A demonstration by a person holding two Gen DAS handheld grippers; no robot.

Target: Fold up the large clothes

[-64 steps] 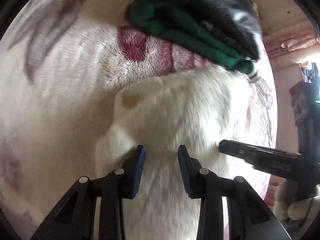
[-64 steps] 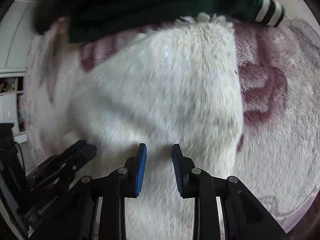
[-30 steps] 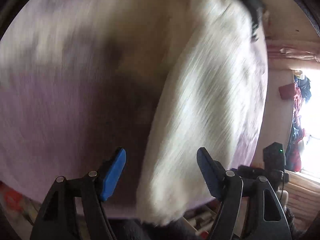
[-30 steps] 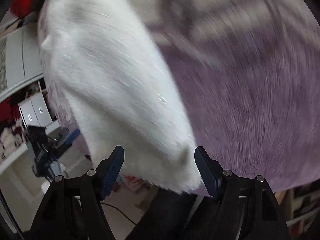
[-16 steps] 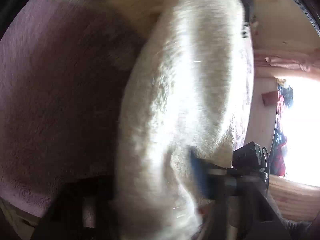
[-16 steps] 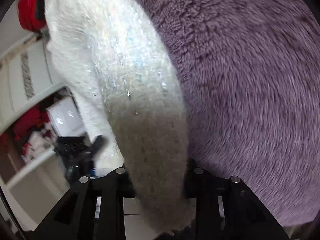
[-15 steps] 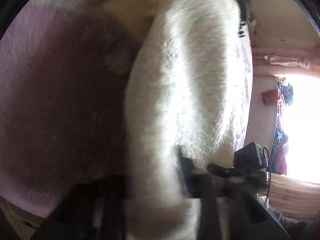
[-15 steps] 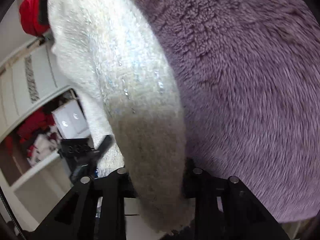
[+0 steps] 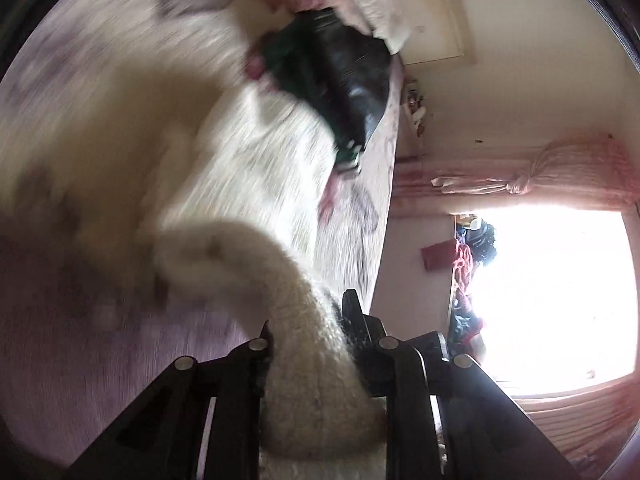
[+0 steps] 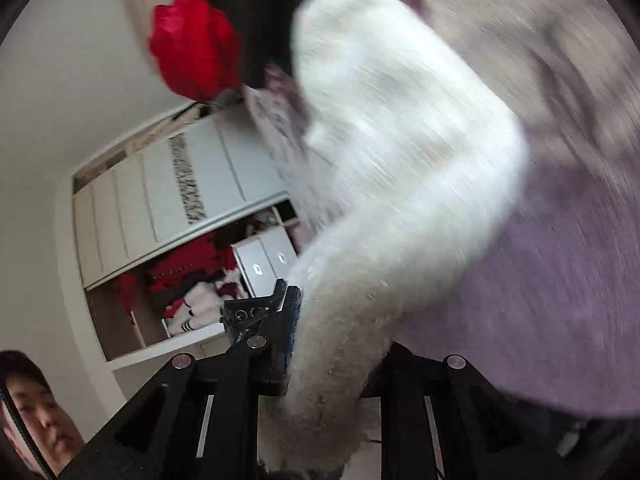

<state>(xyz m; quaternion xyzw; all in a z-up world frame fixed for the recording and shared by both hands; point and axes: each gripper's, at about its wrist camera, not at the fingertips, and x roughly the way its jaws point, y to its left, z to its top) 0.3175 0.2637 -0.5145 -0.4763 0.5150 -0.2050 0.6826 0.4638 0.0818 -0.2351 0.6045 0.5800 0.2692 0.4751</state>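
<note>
In the left wrist view, a mauve plush blanket (image 9: 80, 340) with a soft, short pile fills the left side. The white fuzzy garment (image 9: 256, 168) lies across it, blurred, one thick woolly fold curving down into the left gripper (image 9: 308, 320), whose black fingers are clamped on it. Behind lies a dark green and black pile of clothes (image 9: 332, 72); pink gathered curtains (image 9: 560, 168) frame a bright window. In the right wrist view, a glossy red cloth (image 10: 192, 56) bunches at the top, and the right gripper (image 10: 336, 344) pinches the same shaggy white fabric.
</note>
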